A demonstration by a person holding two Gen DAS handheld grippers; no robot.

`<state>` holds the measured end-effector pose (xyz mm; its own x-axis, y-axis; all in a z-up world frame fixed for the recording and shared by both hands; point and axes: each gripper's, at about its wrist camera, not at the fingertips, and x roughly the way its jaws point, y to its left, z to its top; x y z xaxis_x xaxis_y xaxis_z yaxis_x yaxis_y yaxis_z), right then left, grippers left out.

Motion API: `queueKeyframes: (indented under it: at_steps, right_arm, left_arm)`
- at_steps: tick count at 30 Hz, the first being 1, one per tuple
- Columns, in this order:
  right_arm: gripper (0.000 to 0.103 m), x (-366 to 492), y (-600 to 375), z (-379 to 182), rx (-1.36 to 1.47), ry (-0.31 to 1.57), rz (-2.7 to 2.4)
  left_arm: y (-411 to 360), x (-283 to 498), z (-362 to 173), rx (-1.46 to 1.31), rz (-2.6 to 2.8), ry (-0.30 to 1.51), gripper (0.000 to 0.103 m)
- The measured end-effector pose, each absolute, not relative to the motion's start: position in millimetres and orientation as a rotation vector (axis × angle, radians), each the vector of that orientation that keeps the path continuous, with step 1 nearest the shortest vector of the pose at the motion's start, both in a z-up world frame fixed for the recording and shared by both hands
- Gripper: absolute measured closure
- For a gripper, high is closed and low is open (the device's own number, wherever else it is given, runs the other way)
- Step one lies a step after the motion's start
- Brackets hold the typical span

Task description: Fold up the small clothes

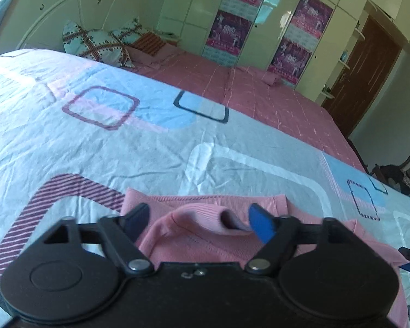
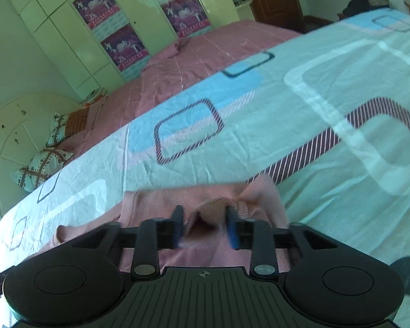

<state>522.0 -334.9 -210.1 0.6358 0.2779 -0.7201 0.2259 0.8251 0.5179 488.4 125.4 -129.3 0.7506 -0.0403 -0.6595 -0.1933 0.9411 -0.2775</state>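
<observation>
**Lying folded on the quilt, with both grippers spread above it**

Resting on the patterned quilt near its close edge, the pink knit garment appears already doubled over: its far border runs in a fairly straight ribbed line, and a loose hump of fabric stands up from the top layer. In the left wrist view that hump sits between the fingers of the left gripper, whose jaws are spread wide; neither blue pad presses on the cloth, though the right-hand pad stands just beside the raised fold. The right gripper is likewise parted, less widely, with a puckered ridge of the same garment between its fingers. That view is blurred, so contact of the pads with the knit cannot be fully judged, but no pinch is visible.

Both tools point down at the garment's far edge, which probably means a fold has been laid there and the cloth let go, or that a new hold is being lined up. The raised humps suggest the knit needs flattening before the fold counts as neat.

Beyond the quilt stretches a pink checked bedsheet, with pillows against a white headboard, and pale wardrobes carrying posters.
</observation>
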Motion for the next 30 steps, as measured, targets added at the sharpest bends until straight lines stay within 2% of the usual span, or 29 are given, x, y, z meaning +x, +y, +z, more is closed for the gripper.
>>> queueKeyframes:
  at_steps: [1, 4, 10, 12, 14, 18, 20, 21, 23, 24, 30]
  right_arm:
    - [0.04, 521.3, -338.5, -207.1, 0.615, 0.876, 0.025]
    - [0.04, 522.8, -347.2, -199.5, 0.593, 0.833, 0.047]
    - [0.04, 525.8, -343.2, -201.6, 0.512, 0.804, 0.149]
    - [0.04, 530.9, -338.1, -208.9, 0.49, 0.824, 0.166]
    - [0.04, 534.2, -332.4, -214.5, 0.449, 0.834, 0.183]
    - [0.041, 543.3, -323.2, -225.3, 0.39, 0.862, 0.22]
    - [0.041, 546.2, -318.7, -229.5, 0.362, 0.871, 0.24]
    - [0.042, 547.4, -315.2, -231.4, 0.344, 0.872, 0.253]
    - [0.069, 548.9, -309.1, -233.1, 0.307, 0.876, 0.277]
    - [0.088, 550.4, -306.0, -235.0, 0.279, 0.884, 0.275]
    - [0.093, 540.3, -321.4, -228.2, 0.339, 0.823, 0.193]
  left_arm:
    - [127.5, 486.5, -126.7, -0.33, 0.084, 0.707, 0.02]
    - [132.5, 487.7, -125.6, -0.291, 0.059, 0.722, 0.026]
    - [127.0, 494.9, -146.0, -0.222, 0.031, 0.777, 0.029]
    - [123.0, 500.4, -152.4, -0.208, 0.019, 0.793, 0.035]
    - [120.2, 506.3, -158.9, -0.197, 0.011, 0.81, 0.047]
    - [117.5, 511.0, -167.9, -0.199, -0.005, 0.819, 0.057]
    - [114.0, 508.0, -168.9, -0.179, -0.008, 0.804, 0.074]
    - [112.3, 506.2, -168.9, -0.175, -0.012, 0.799, 0.077]
    - [109.0, 502.1, -168.2, -0.165, -0.014, 0.781, 0.086]
    - [107.5, 499.9, -167.1, -0.162, -0.011, 0.769, 0.087]
    - [108.8, 476.2, -160.4, -0.165, 0.052, 0.676, 0.089]
